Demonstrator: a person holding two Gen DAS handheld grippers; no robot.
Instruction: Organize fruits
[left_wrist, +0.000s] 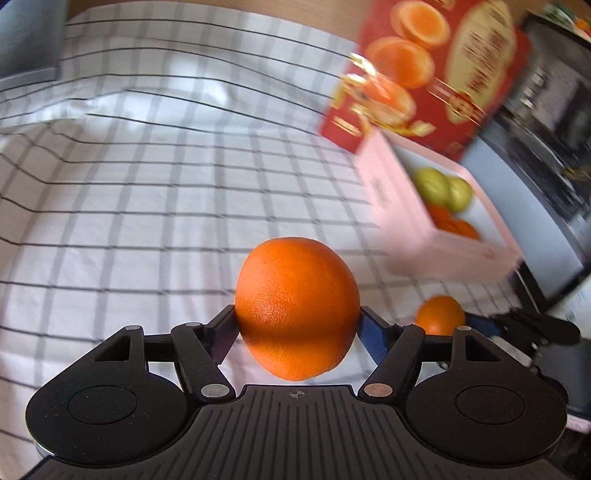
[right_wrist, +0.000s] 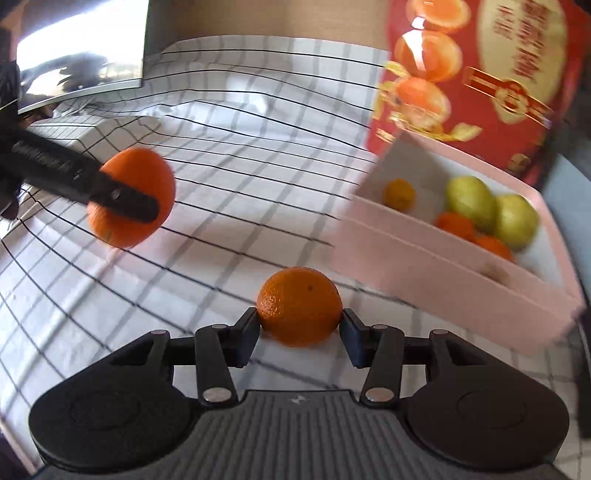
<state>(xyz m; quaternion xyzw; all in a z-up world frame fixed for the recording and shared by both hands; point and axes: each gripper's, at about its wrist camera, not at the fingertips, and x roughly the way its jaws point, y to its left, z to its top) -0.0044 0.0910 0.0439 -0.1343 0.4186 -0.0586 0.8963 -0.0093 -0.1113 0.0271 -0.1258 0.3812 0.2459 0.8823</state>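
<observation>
My left jaws (left_wrist: 297, 325) gripping a big orange (left_wrist: 297, 308), right jaws (right_wrist: 300, 330) clamped on a small orange (right_wrist: 299, 305), pink box (right_wrist: 454, 280) of fruit nearby

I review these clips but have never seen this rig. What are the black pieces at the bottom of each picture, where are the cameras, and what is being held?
A person holds two black two-finger grippers, with a camera on each looking along its fingers. In the left view, the left gripper clamps a large orange. In the right view, the right gripper closes on a smaller orange. Below lies a white checked cloth. To the right, a pink box, its red printed lid raised, holds green fruits and small oranges.
</observation>
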